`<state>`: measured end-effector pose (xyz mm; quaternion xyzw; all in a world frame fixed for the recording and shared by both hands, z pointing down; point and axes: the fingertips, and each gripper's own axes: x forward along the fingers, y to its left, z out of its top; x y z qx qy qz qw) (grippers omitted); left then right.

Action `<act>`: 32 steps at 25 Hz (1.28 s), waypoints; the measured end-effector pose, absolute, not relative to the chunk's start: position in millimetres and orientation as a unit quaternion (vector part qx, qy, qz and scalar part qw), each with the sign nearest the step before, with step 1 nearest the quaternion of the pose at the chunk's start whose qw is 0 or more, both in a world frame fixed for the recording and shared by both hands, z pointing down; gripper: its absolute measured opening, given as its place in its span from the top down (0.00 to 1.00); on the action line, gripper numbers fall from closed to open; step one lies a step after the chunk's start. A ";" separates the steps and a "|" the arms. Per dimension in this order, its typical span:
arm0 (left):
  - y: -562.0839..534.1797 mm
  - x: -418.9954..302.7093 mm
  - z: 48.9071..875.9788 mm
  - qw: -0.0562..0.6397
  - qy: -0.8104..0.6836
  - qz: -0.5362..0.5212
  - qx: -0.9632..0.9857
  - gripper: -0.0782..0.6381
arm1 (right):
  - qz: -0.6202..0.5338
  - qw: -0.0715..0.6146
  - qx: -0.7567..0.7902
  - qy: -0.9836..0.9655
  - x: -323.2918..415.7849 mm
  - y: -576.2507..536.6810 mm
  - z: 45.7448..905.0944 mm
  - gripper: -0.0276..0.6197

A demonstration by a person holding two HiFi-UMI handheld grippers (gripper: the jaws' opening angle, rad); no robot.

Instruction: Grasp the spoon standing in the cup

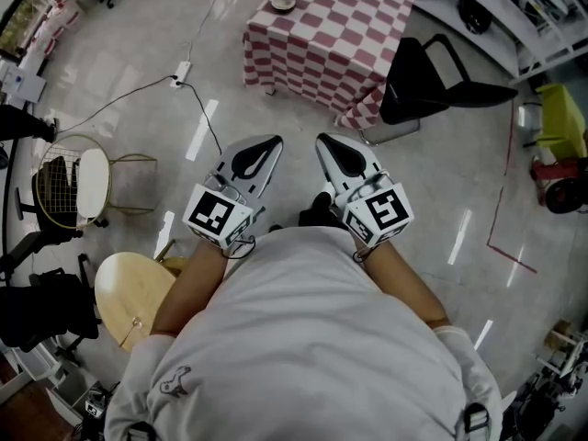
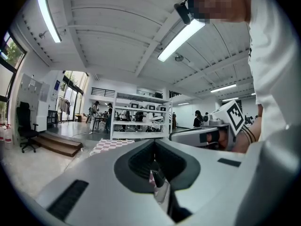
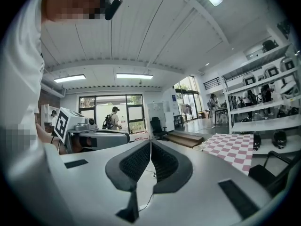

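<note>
A small round cup or dish [image 1: 283,1] sits on a red-and-white checked table [image 1: 331,39] far ahead of me; no spoon can be made out at this distance. I hold both grippers close to my chest, above the floor and well short of the table. The left gripper [image 1: 272,140] has its jaws together with nothing between them. Beside it, the right gripper [image 1: 322,140] is likewise shut and empty. The checked table [image 2: 106,146] shows low in the left gripper view beyond the closed left gripper [image 2: 155,144]. In the right gripper view the pads of the right gripper [image 3: 150,141] meet at the tip.
A black chair [image 1: 432,81] stands right of the table. A wire chair with a white cushion [image 1: 78,182] and a round wooden stool [image 1: 133,292] are at my left. A power strip with cables [image 1: 181,72] lies on the floor. Shelving [image 2: 141,121] and several people are farther off.
</note>
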<state>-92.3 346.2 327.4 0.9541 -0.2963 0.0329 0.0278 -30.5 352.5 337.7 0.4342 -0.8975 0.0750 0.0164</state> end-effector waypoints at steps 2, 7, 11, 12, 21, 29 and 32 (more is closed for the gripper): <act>332.2 -79.1 328.8 0.027 -0.299 0.032 0.953 0.87 | 0.072 0.017 0.430 -0.900 -17.4 340.2 338.9 0.91; 297.8 -42.2 335.3 0.028 -0.307 0.039 0.951 0.87 | 0.048 0.033 0.426 -0.903 22.6 305.9 335.2 0.91; 274.2 -14.4 338.1 0.038 -0.323 0.037 0.945 0.87 | 0.057 0.032 0.416 -0.907 58.8 282.8 334.9 0.91; 269.9 -7.5 337.9 0.038 -0.327 0.037 0.944 0.87 | 0.058 0.033 0.414 -0.908 66.9 278.6 336.8 0.91; 244.5 25.6 344.4 0.037 -0.333 0.046 0.941 0.87 | 0.078 0.032 0.416 -0.905 103.4 250.3 352.2 0.91; 211.5 35.3 344.5 0.031 -0.321 0.043 0.946 0.87 | 0.075 0.026 0.433 -0.898 115.4 221.6 349.8 0.91; 196.7 35.9 342.5 0.027 -0.312 0.043 0.949 0.87 | 0.074 0.024 0.439 -0.895 113.7 209.8 347.5 0.91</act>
